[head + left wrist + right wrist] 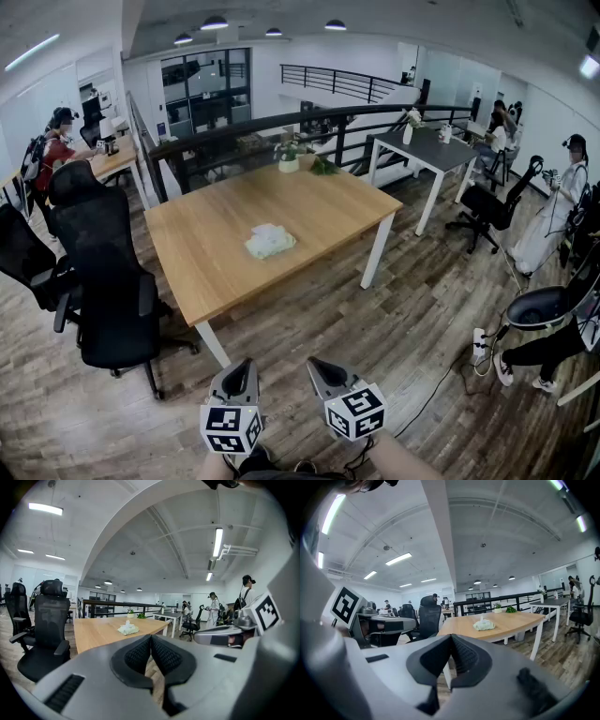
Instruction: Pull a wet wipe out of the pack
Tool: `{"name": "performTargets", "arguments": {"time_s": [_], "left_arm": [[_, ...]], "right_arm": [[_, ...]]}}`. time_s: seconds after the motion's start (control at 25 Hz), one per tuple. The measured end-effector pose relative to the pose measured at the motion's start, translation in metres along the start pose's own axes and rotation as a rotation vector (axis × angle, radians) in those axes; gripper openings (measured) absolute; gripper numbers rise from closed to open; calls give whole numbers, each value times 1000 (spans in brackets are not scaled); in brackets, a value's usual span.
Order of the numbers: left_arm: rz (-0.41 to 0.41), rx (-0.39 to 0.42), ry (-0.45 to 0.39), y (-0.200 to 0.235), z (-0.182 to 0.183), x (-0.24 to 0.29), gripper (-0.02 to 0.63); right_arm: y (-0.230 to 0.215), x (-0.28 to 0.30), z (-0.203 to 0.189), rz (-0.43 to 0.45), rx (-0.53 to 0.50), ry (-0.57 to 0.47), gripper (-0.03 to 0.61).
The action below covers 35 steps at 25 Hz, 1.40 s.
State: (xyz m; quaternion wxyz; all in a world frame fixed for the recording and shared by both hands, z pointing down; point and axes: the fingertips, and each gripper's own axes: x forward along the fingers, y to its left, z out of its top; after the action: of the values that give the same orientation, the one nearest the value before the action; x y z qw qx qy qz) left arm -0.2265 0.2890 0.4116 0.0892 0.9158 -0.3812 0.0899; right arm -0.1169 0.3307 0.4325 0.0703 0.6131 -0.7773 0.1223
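A pale green wet wipe pack (270, 241) lies near the middle of the wooden table (216, 267), with a white wipe sticking up from its top. The same pack (127, 629) shows small and far ahead in the left gripper view, and the pack (484, 625) also shows in the right gripper view. My left gripper (240, 367) and right gripper (322, 367) hang side by side over the floor, well short of the table's near edge. Both are shut with nothing between the pads.
A black office chair (105, 291) stands at the table's left side. A small potted plant (289, 155) sits at the table's far edge by a black railing (281, 122). A grey desk (429, 148), more chairs and several people stand around. A power strip (479, 345) lies on the floor.
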Motion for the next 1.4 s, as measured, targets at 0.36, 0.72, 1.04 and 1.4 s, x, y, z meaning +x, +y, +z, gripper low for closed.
{"name": "performTargets", "arguments": {"time_s": [0.36, 0.72, 1.04, 1.4], "left_arm": [[3, 14, 8, -7, -3, -1, 15], [24, 3, 1, 6, -8, -10, 15], [7, -35, -7, 21, -10, 13, 15], [-16, -40, 1, 51, -5, 64, 15]], "right_arm": [[6, -5, 2, 32, -3, -18, 25], [10, -9, 2, 35, 22, -78, 26], [-7, 8, -9, -4, -1, -44, 26], [-37, 60, -7, -23, 26, -3, 26]]}}
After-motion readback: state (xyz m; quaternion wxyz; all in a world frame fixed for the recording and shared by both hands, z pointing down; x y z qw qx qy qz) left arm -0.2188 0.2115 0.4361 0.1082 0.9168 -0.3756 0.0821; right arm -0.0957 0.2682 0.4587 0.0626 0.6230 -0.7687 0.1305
